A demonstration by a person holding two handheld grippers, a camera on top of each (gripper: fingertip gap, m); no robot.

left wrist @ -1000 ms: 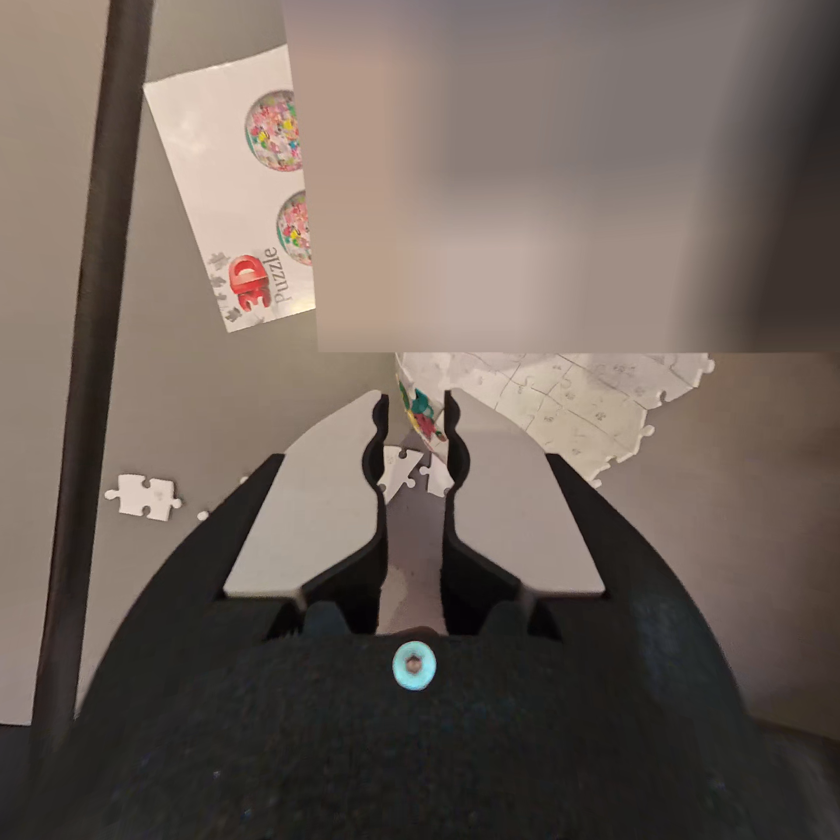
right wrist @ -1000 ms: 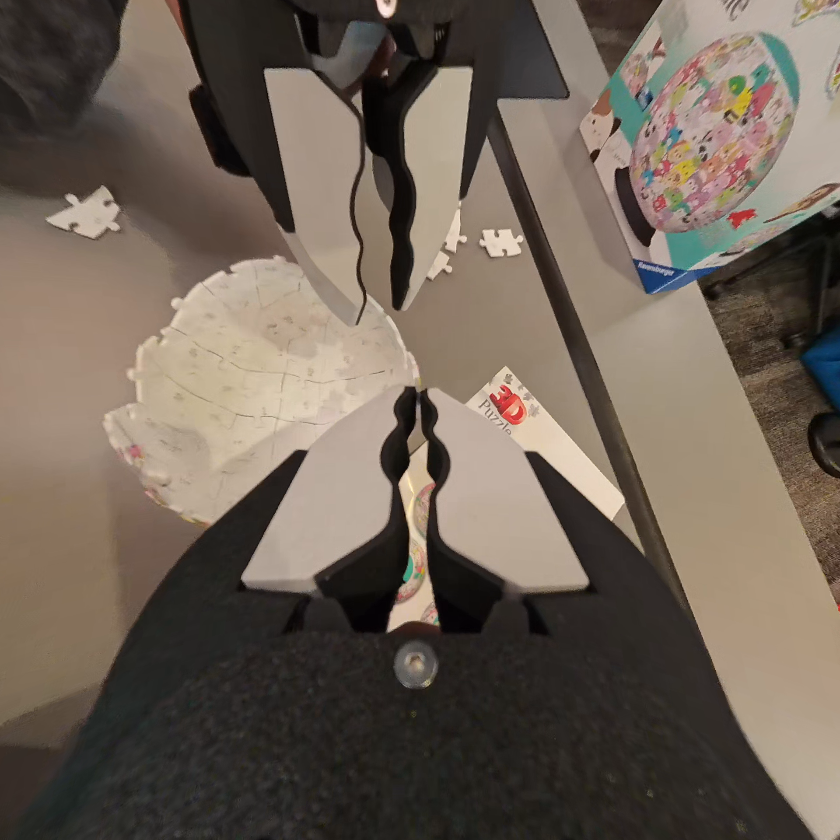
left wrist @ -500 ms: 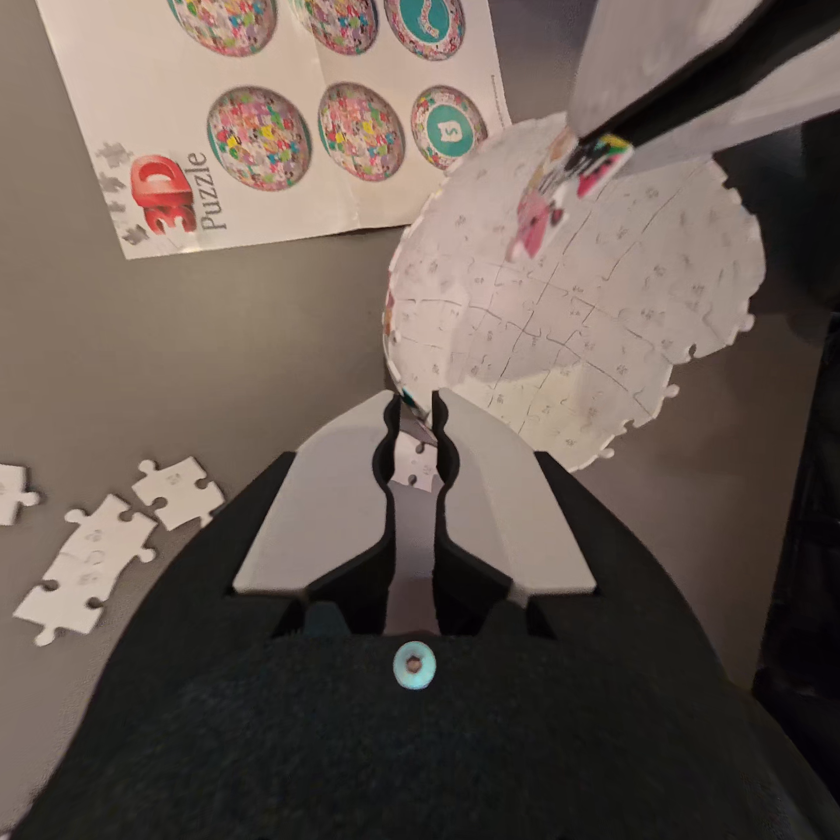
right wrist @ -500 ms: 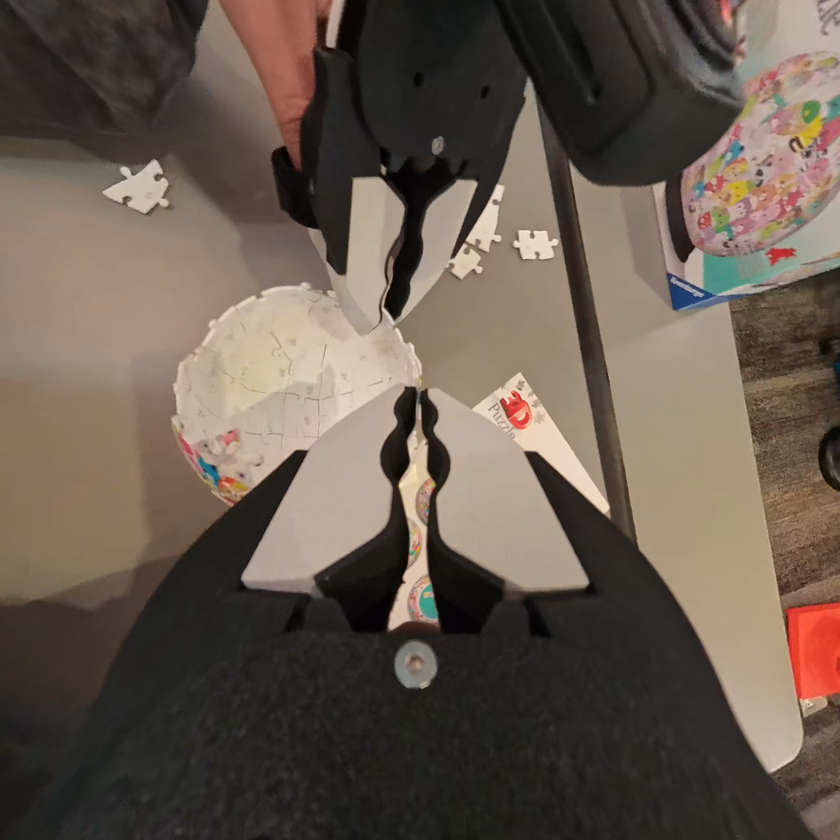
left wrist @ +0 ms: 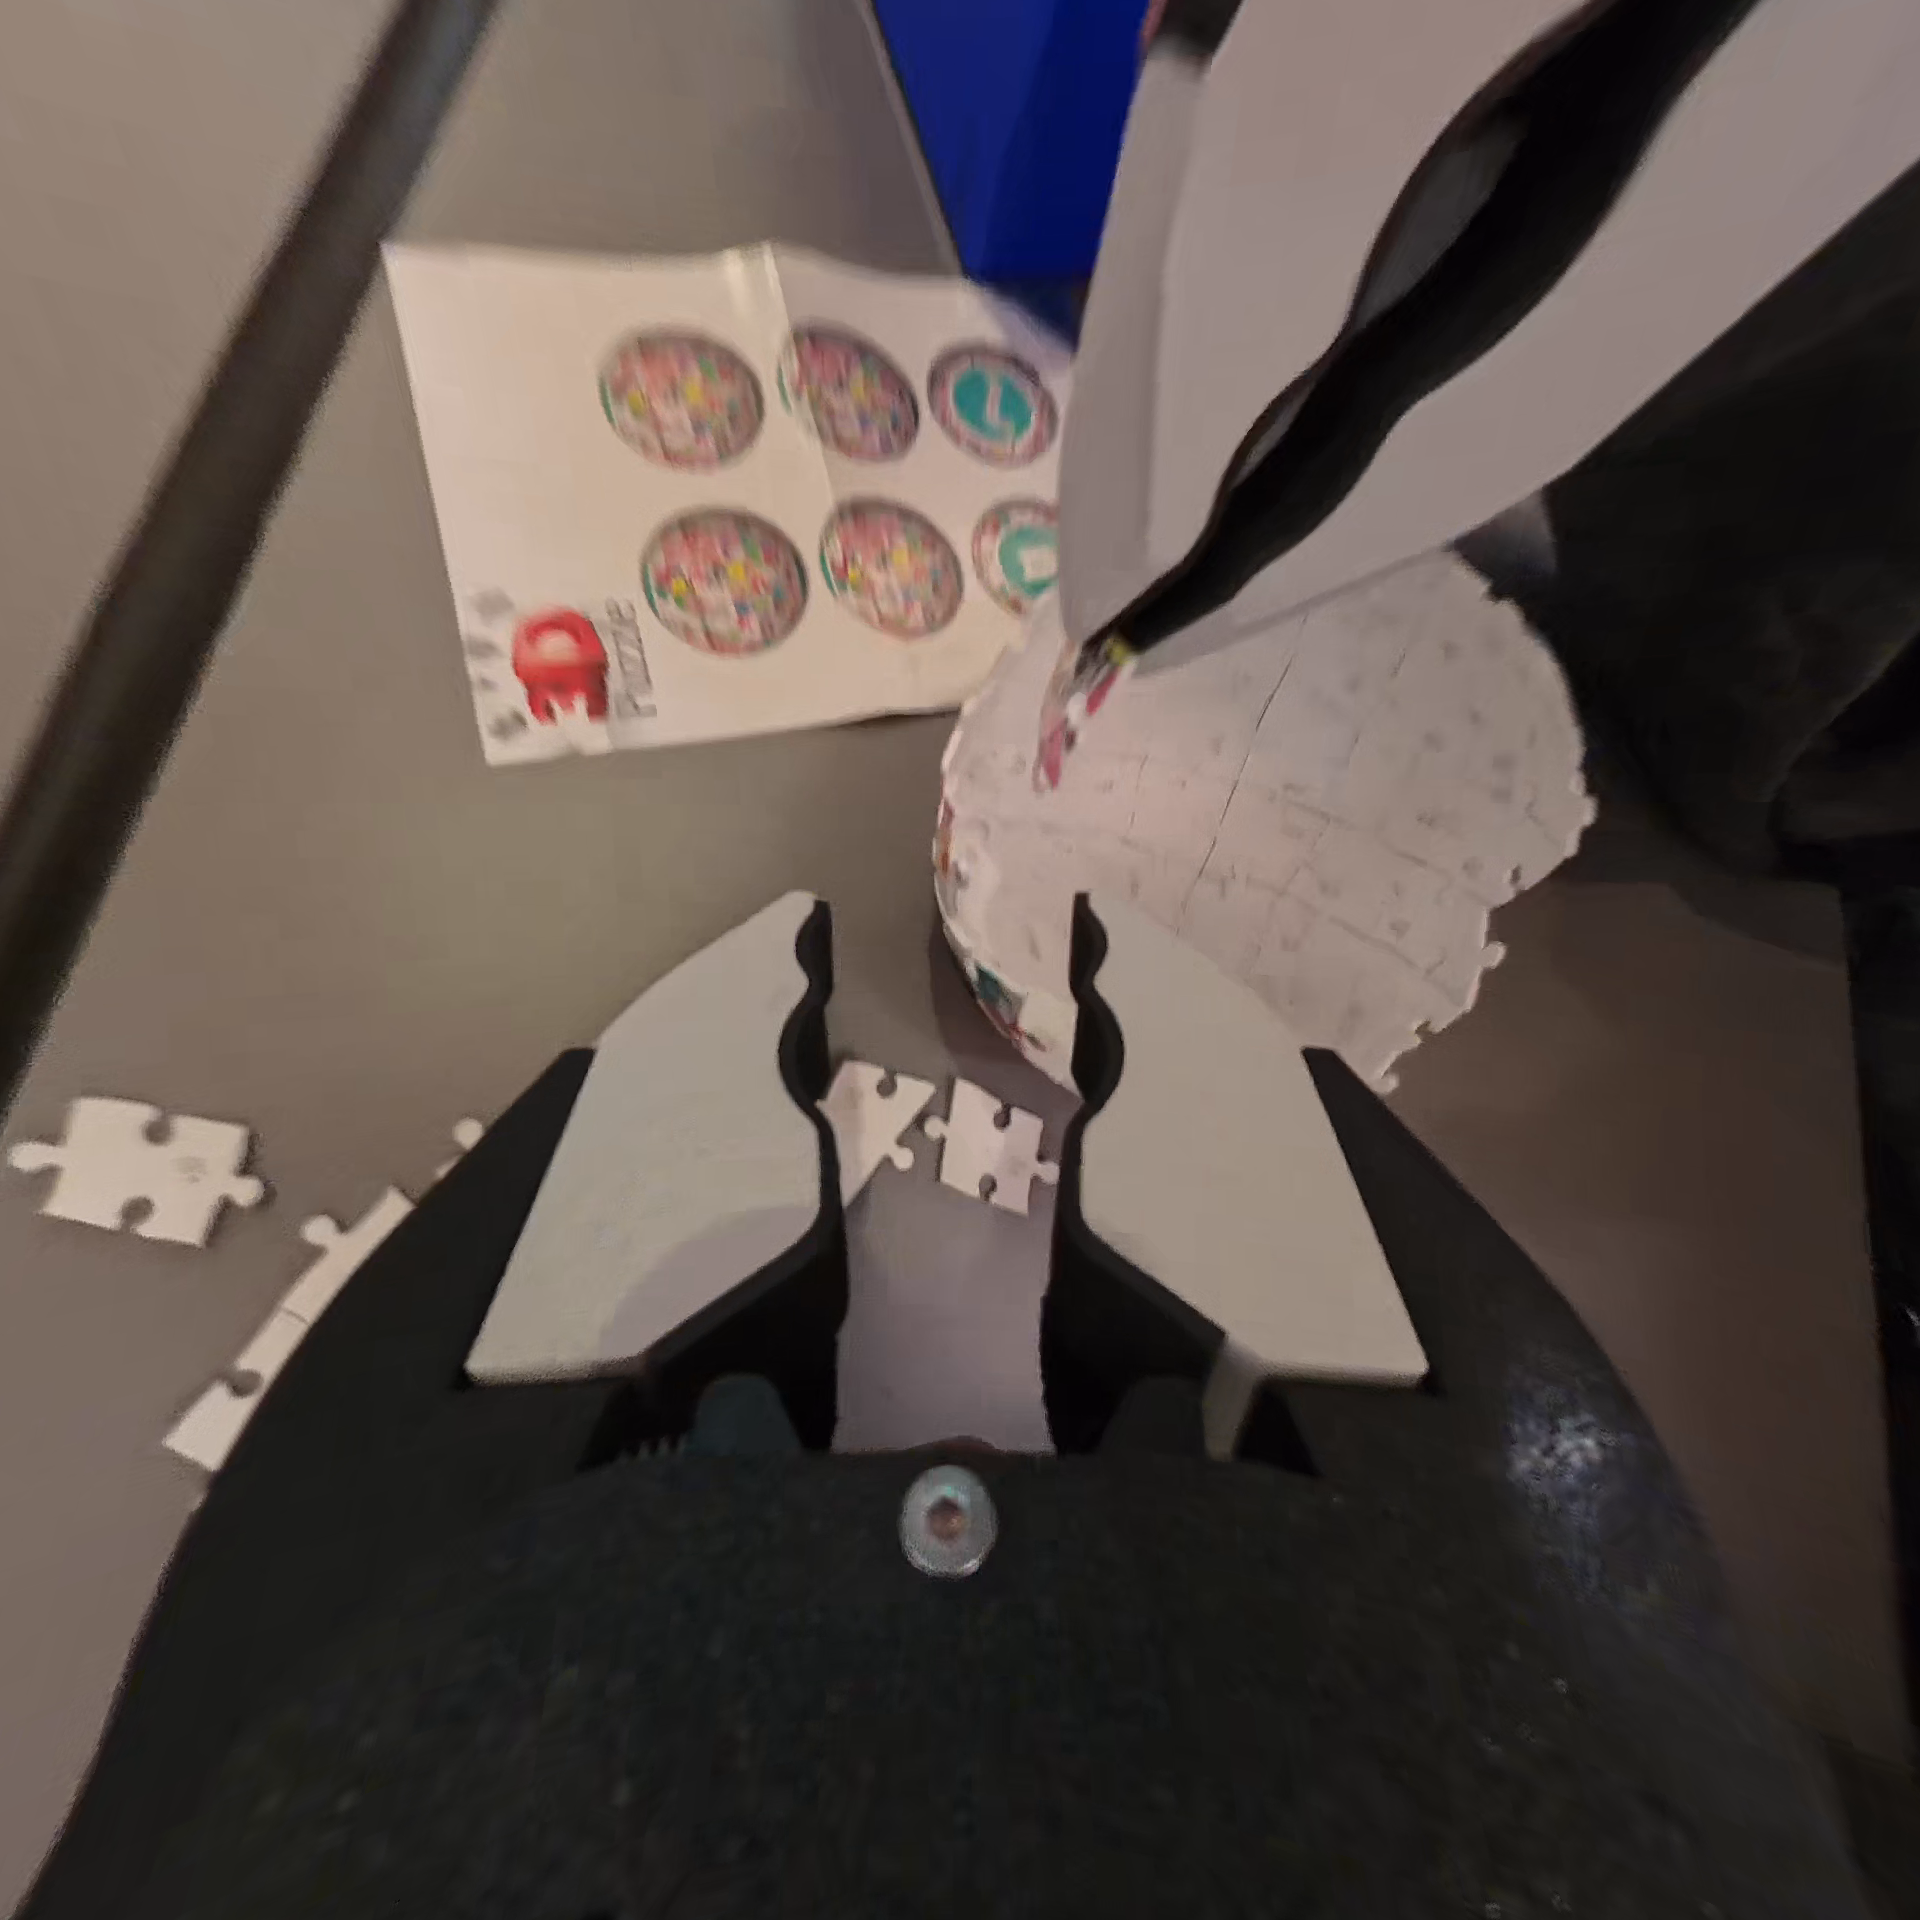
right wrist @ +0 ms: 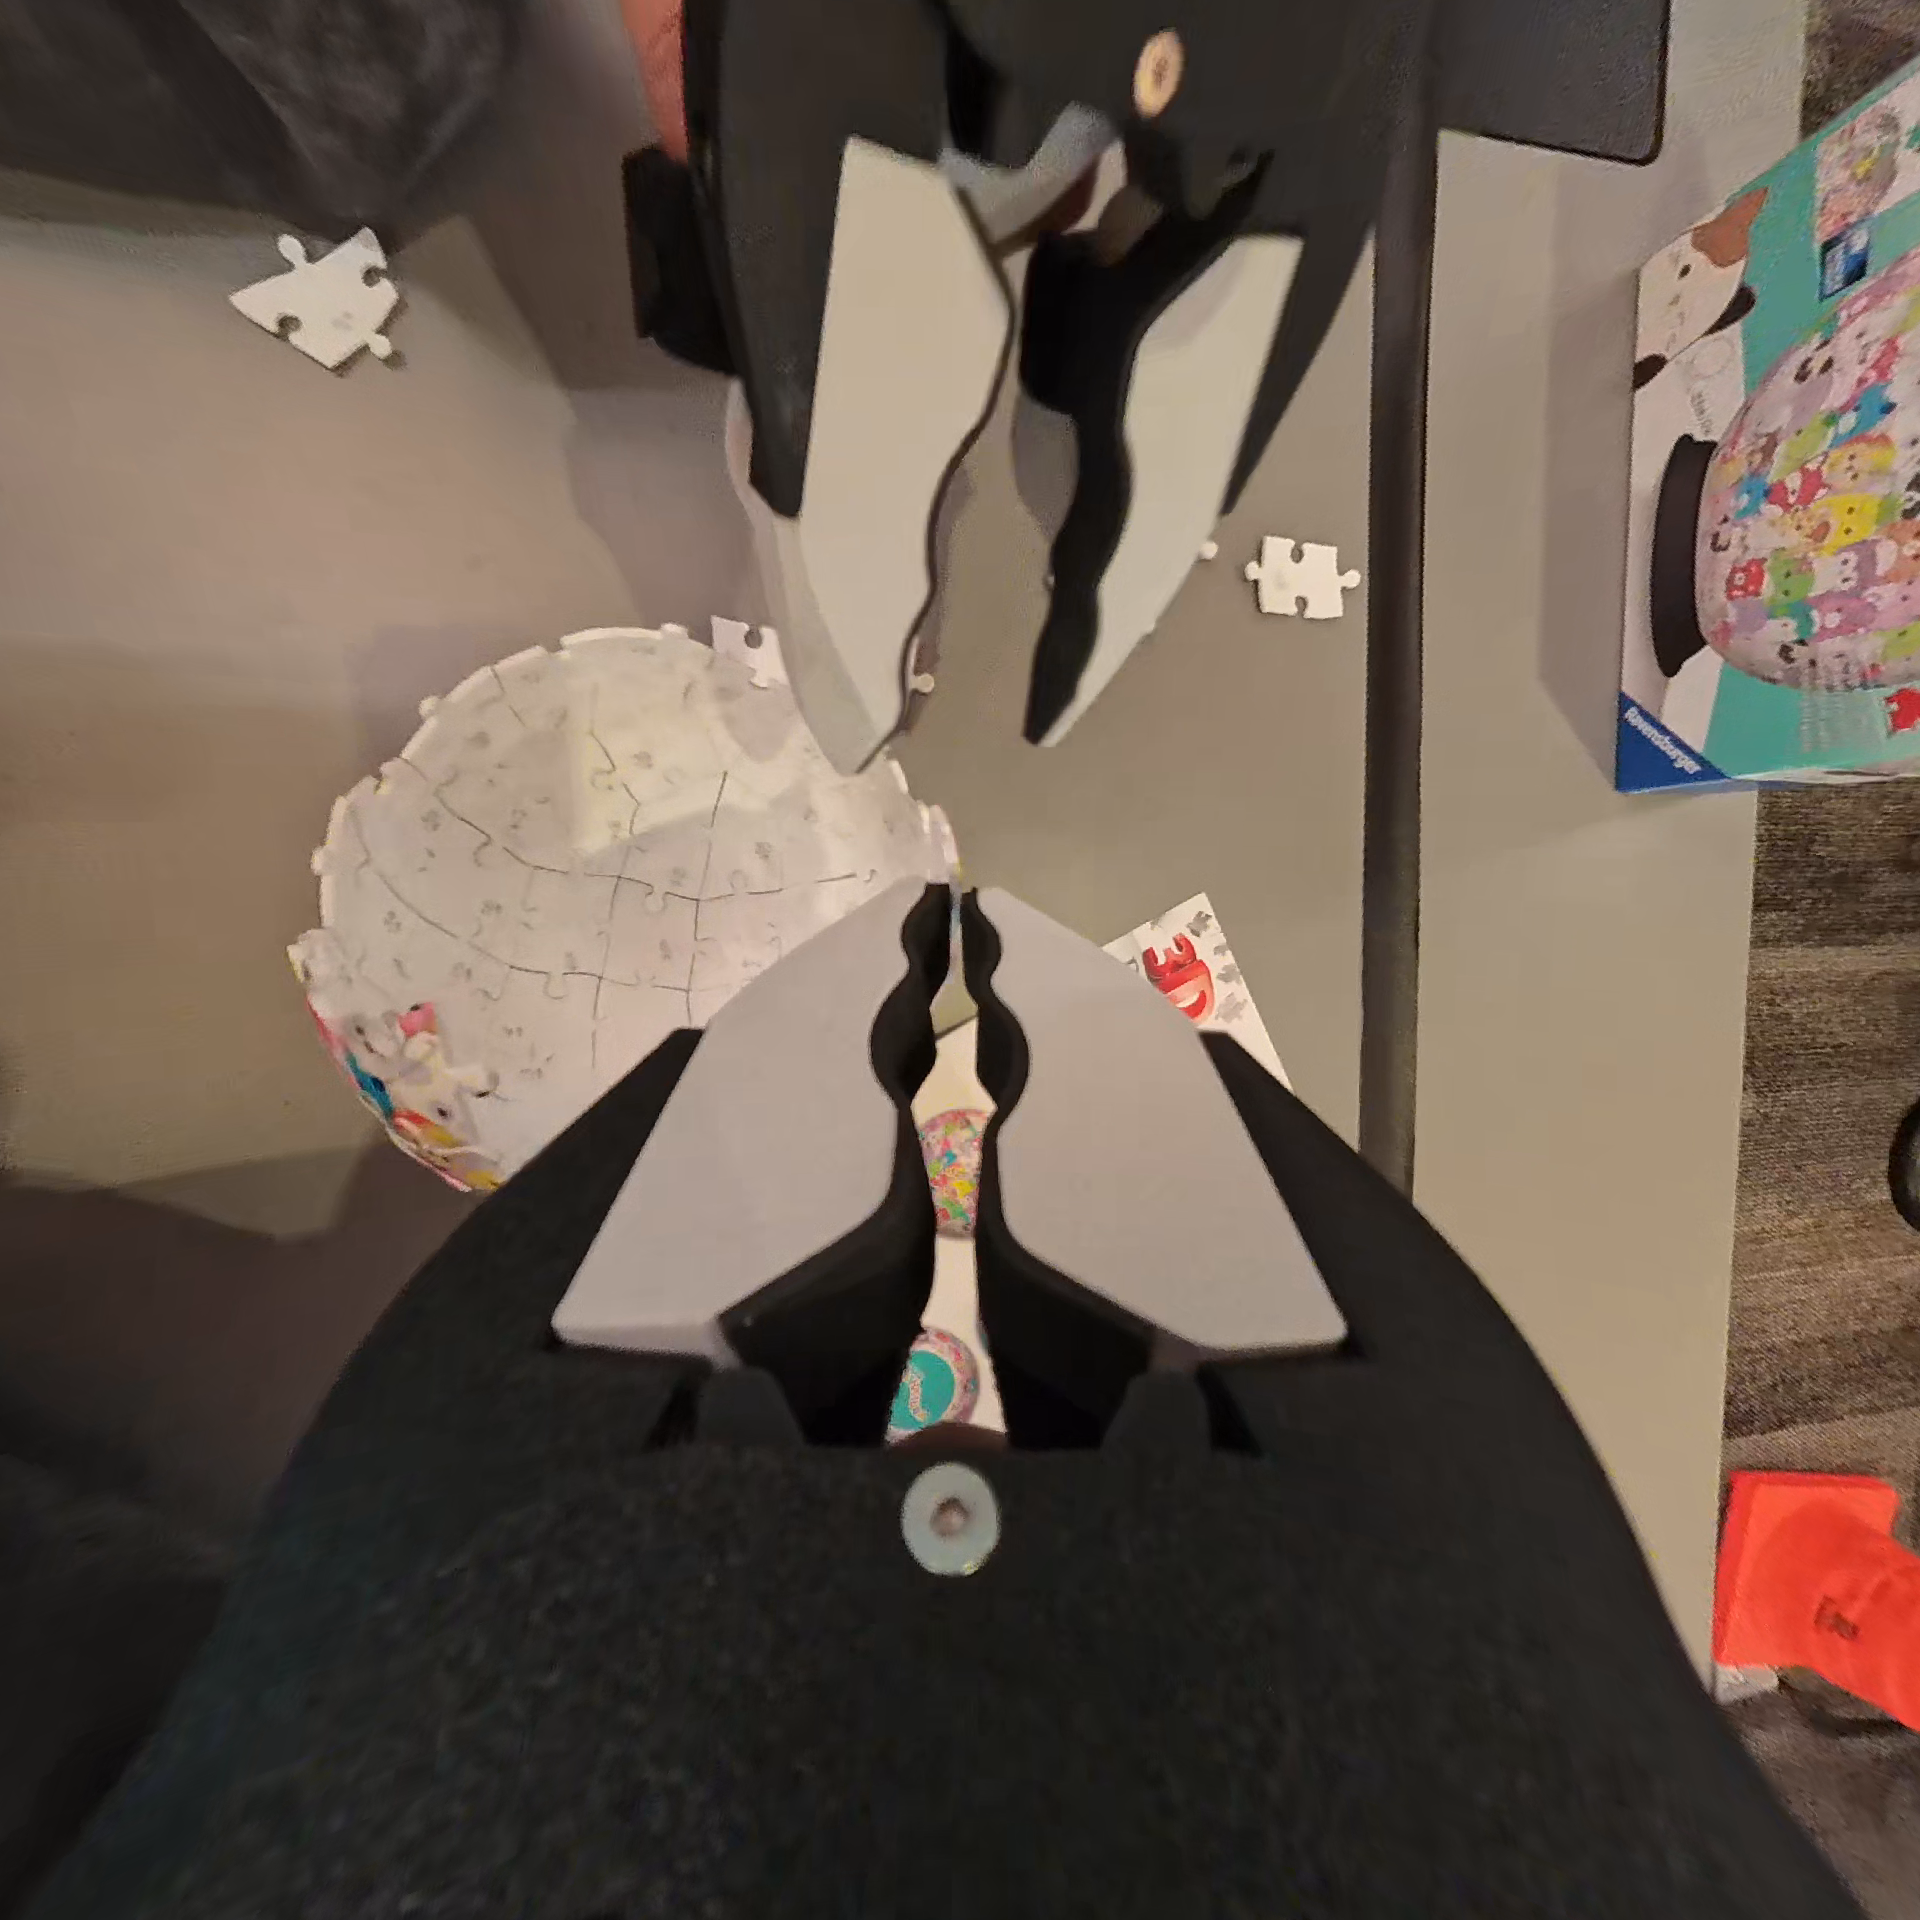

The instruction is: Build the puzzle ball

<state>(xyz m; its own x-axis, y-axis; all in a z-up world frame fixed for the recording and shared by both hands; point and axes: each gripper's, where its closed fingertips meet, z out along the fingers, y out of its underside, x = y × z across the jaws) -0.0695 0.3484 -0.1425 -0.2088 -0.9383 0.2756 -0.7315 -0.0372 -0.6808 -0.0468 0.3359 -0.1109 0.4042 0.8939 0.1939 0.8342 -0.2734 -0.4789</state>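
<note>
The half-built puzzle ball [left wrist: 1299, 831] lies on the grey table as an open white bowl with a colourful outside; it also shows in the right wrist view [right wrist: 582, 862]. My left gripper [left wrist: 951, 920] is open and empty, just left of the ball's near rim, above two loose white pieces [left wrist: 987, 1143]. It shows open in the right wrist view [right wrist: 961, 738] too. My right gripper [right wrist: 958, 902] is shut on a colourful puzzle piece [left wrist: 1075, 707], held at the ball's far rim.
A folded instruction sheet [left wrist: 727, 499] lies beyond the ball. Loose white pieces [left wrist: 135, 1174] lie at the left, and more are in the right wrist view [right wrist: 1299, 577], [right wrist: 322, 296]. A dark seam [right wrist: 1392, 623] splits the table. The puzzle box [right wrist: 1787, 468] stands past it; an orange object [right wrist: 1818, 1590] is off the table. The tips of one gripper are about 5 cm away from the tips of the other. Measured from the fingertips, the dark seam [right wrist: 1392, 623] is 20 cm or so from the left gripper and 25 cm from the right.
My left gripper has opened, let go of the ball's rim and drawn back a little to the left. My right gripper still holds its piece at the ball's rim.
</note>
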